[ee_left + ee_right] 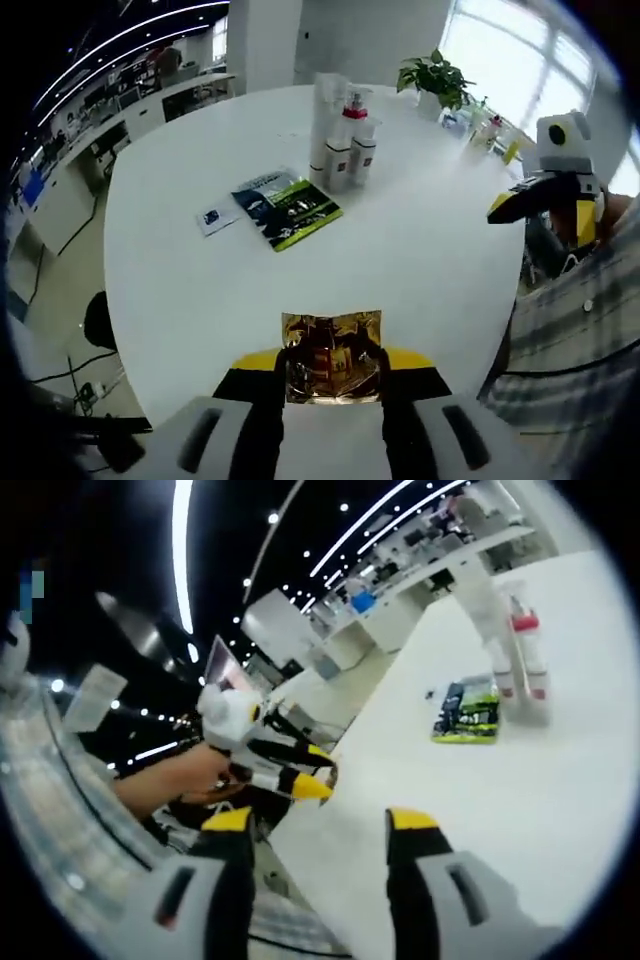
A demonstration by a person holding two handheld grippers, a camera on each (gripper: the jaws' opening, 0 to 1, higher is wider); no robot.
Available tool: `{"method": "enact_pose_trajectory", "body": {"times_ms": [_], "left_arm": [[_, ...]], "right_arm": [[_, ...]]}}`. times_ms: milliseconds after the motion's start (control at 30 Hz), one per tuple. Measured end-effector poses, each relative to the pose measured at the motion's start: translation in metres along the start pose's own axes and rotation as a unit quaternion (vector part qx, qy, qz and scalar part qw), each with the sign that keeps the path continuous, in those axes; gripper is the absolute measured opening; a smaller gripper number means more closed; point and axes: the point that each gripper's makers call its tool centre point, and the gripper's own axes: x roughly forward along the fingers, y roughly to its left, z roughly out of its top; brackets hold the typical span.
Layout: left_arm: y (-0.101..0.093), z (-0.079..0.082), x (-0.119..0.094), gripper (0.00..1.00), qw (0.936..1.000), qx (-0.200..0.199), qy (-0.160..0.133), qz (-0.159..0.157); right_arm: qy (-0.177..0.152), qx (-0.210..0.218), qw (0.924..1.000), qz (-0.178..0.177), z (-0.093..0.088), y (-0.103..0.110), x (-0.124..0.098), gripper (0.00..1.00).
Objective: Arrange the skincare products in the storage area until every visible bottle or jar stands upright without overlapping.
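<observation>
The left tongs (333, 372) pinch a small gold foil sachet (331, 356) at the near edge of the white desk (430, 250); it looks light, crinkly and slippery, best held by its lower edge. The right tongs (320, 825) stand wide and hold nothing. Far across the desk, the white bottles (343, 135), 1 with a red pump, stand upright and touching, probably rigid and easily toppled, so grip them mid-body.

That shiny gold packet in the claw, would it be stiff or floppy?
Probably floppy: the gold packet looks crinkled and thin like foil. Likely light, since the left claw holds it by one edge. Its glossy surface may be slippery.
</observation>
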Motion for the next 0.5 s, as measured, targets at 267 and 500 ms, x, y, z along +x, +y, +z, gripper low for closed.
{"method": "enact_pose_trajectory", "body": {"times_ms": [267,500], "left_arm": [[-0.045,0.007,-0.011,0.38,0.9984,0.054,0.000,-0.018],[-0.083,0.020,-0.014,0.39,0.9942,0.098,-0.005,-0.044]], "right_arm": [[0.020,0.028,0.9992,0.019,-0.001,0.005,0.021,0.42],[0.055,0.061,0.9963,0.024,-0.013,0.006,0.028,0.33]]}}
